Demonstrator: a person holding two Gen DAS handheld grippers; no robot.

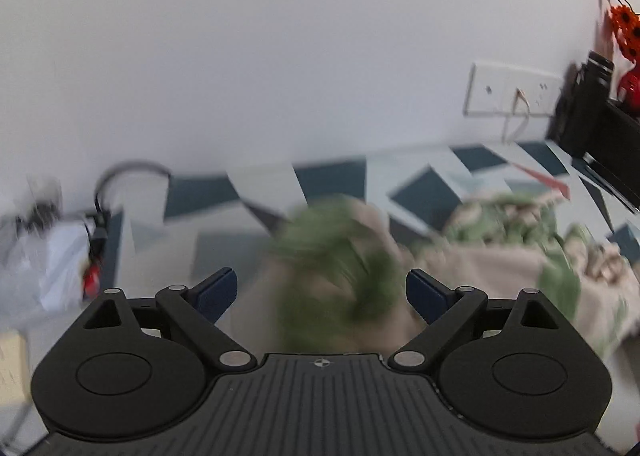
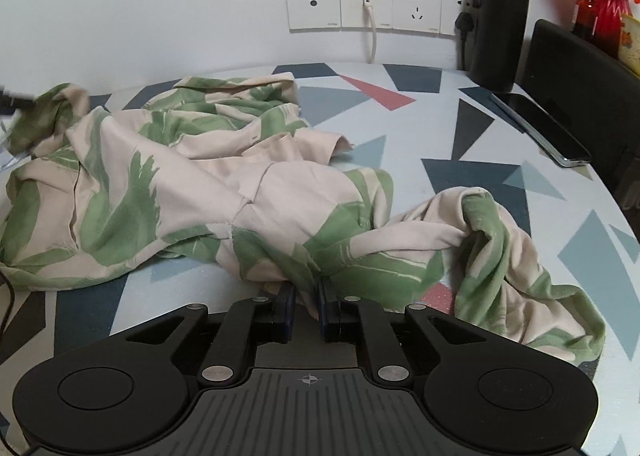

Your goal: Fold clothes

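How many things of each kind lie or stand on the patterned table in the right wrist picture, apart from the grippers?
Garment, beige with green leaves: 1
Black bottle: 1
Phone, lying flat: 1
Red vase with orange flowers: 1
Total: 4

The right gripper has its jaws shut on the garment. The left gripper has its jaws open.

The left wrist view is motion-blurred: the garment (image 1: pixel 340 268) at lower centre is rendered as green and beige smears, and the white bundle (image 1: pixel 48 256) at the left edge cannot be identified. In the right wrist view, the red vase (image 2: pixel 610 12) is cut off at the upper right
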